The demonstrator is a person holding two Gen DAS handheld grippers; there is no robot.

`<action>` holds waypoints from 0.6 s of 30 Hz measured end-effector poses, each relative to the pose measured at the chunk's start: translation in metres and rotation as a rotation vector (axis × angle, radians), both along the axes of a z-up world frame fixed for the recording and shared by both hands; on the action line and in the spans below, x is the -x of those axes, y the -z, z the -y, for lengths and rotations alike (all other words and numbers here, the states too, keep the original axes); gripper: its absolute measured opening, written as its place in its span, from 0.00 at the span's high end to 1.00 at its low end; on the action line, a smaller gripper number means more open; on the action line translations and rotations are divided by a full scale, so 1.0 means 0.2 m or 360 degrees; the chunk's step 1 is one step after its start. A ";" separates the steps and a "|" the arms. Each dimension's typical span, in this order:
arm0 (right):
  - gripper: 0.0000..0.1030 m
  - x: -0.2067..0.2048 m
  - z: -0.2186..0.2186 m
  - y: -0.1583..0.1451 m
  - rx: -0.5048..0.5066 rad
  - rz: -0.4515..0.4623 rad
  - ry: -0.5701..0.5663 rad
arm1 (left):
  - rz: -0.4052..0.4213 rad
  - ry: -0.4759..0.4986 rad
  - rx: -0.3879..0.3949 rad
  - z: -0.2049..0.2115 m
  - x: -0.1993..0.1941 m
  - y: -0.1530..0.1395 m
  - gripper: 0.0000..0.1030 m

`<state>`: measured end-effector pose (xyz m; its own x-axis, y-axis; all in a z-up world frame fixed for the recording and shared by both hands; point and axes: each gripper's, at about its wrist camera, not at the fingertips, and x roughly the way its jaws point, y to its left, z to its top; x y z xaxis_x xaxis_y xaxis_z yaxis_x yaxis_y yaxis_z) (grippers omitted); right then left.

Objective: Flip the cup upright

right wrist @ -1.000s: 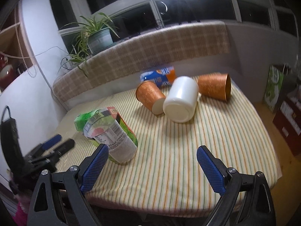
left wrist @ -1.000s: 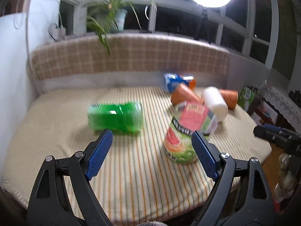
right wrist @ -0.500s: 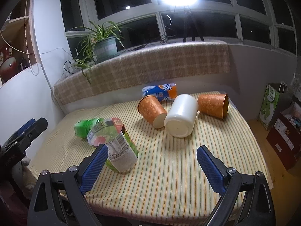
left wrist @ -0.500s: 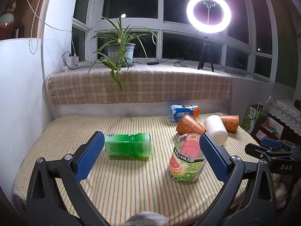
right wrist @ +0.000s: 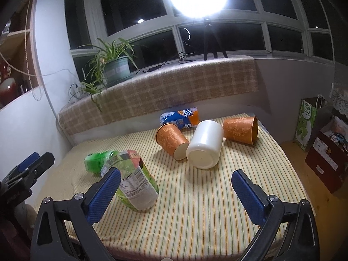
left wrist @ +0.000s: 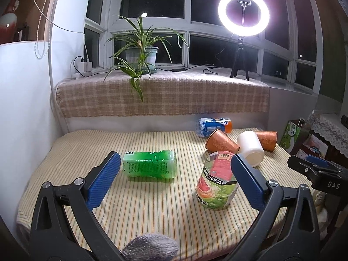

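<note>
A white cup (right wrist: 205, 144) lies on its side on the striped table (right wrist: 195, 206), base toward me; it also shows in the left wrist view (left wrist: 250, 148). Two orange patterned cups lie on their sides beside it, one at its left (right wrist: 171, 140) and one at its right (right wrist: 240, 130). My right gripper (right wrist: 176, 196) is open and empty, in front of the cups. My left gripper (left wrist: 174, 181) is open and empty, held before the table's near edge.
A green bottle (left wrist: 150, 166) lies on its side at the left. A labelled bottle (left wrist: 216, 187) leans near the front. A blue and orange bottle (right wrist: 180, 117) lies at the back. Bags and boxes (right wrist: 311, 124) stand on the floor to the right.
Both grippers have drawn back and tilted up, so the window, the plant and the ring light now show. Nothing on the table has moved.
</note>
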<state>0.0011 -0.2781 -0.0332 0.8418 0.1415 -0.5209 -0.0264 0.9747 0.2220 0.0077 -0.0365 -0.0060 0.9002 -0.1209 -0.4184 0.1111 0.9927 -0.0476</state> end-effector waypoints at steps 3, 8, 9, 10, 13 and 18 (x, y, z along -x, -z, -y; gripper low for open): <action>0.00 0.00 0.00 0.00 0.0000 -0.0002 0.0001 | 0.0005 -0.0002 0.0003 0.00 0.00 0.00 0.00; 0.00 -0.01 0.00 0.01 0.0010 -0.0003 0.0001 | 0.0002 0.0000 0.0004 0.00 0.00 0.00 0.00; 0.00 -0.01 0.00 0.01 0.0011 -0.0003 -0.0001 | 0.0003 0.0000 0.0003 0.00 0.00 0.00 0.00; 0.00 -0.01 0.00 0.01 0.0012 -0.0004 0.0000 | 0.0003 0.0000 0.0001 0.00 0.00 0.00 0.00; 0.00 -0.01 0.00 0.01 0.0010 -0.0006 0.0000 | 0.0001 -0.0001 0.0002 0.00 0.00 0.00 0.00; 0.00 -0.01 -0.01 0.02 0.0015 -0.0008 -0.0006 | 0.0000 -0.0001 0.0003 0.00 0.00 0.00 0.00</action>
<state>0.0036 -0.2768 -0.0364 0.8386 0.1397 -0.5266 -0.0289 0.9766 0.2130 0.0085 -0.0361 -0.0067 0.9002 -0.1210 -0.4182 0.1105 0.9927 -0.0493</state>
